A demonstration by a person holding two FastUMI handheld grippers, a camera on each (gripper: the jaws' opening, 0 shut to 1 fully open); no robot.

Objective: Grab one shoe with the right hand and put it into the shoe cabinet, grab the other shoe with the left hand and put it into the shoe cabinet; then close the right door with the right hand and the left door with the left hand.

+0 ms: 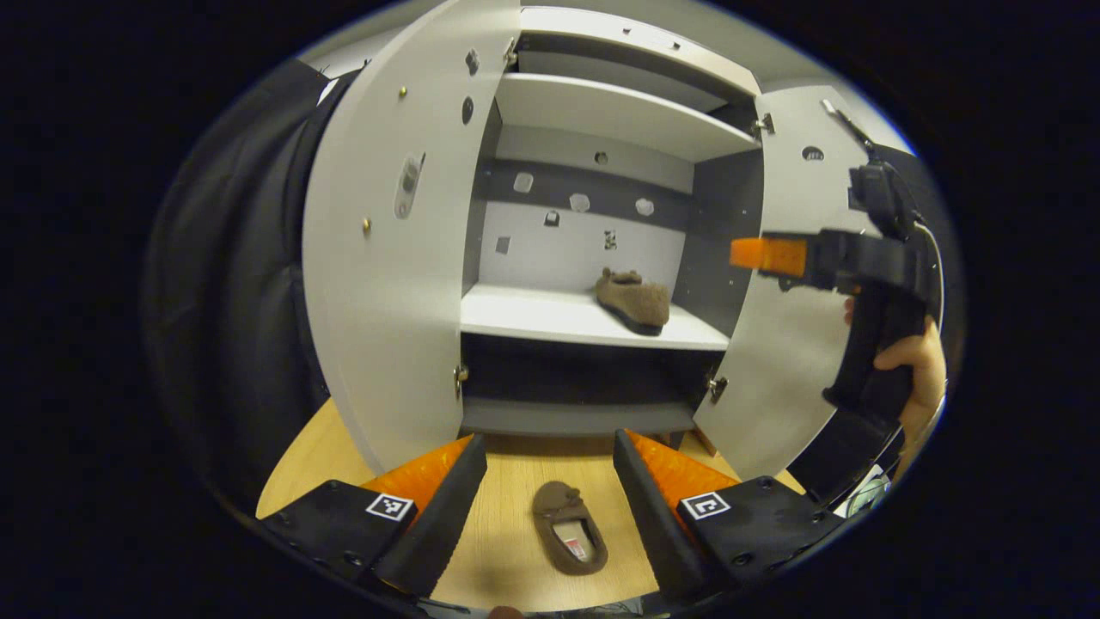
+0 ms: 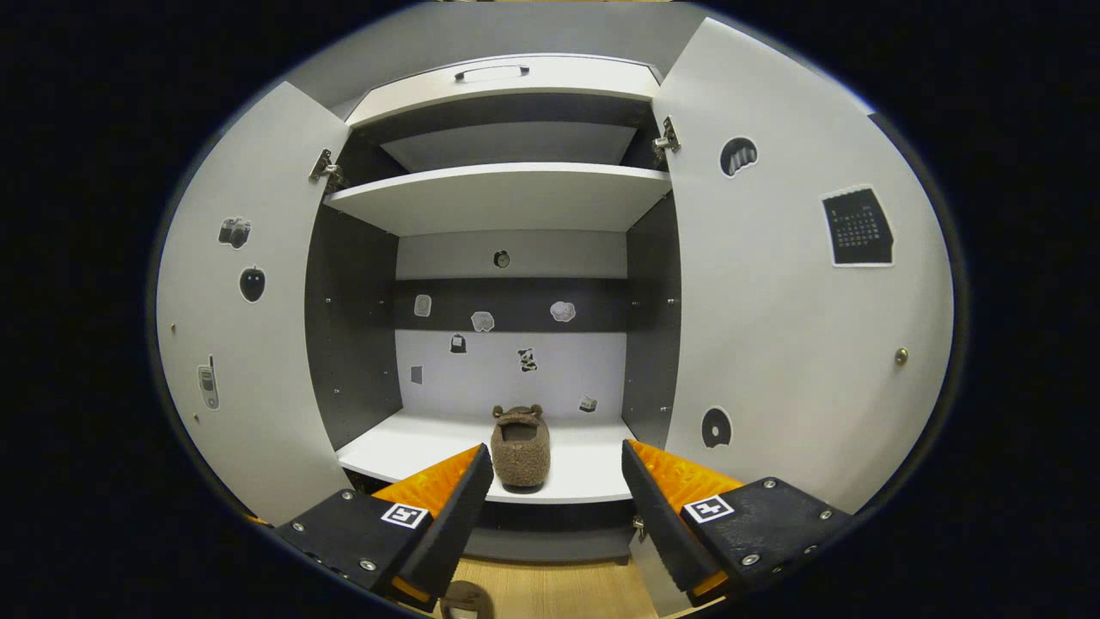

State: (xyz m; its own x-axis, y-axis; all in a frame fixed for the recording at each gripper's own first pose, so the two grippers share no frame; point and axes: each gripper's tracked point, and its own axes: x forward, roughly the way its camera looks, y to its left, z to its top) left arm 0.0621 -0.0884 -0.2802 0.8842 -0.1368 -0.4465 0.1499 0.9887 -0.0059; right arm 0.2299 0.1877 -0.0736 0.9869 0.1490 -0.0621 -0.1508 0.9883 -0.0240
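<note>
A brown fuzzy slipper [image 1: 634, 298] lies on the lower white shelf of the shoe cabinet [image 1: 593, 103], toward its right side; in the right gripper view that slipper [image 2: 520, 447] sits just beyond my open right gripper [image 2: 550, 486]. The second brown slipper [image 1: 567, 537] lies on the wooden floor in front of the cabinet, between and below the spread fingers of my open left gripper [image 1: 550, 468], not touched. In the left gripper view a hand holds the right gripper [image 1: 773, 255] at the right, in front of the right door [image 1: 786, 361]. Both doors stand open.
The left door [image 1: 387, 258] swings out wide at the left; black cloth hangs behind it. An upper shelf [image 2: 507, 193] and a top drawer with a handle [image 2: 491, 72] sit above. The wooden floor [image 1: 507, 481] runs up to the cabinet base.
</note>
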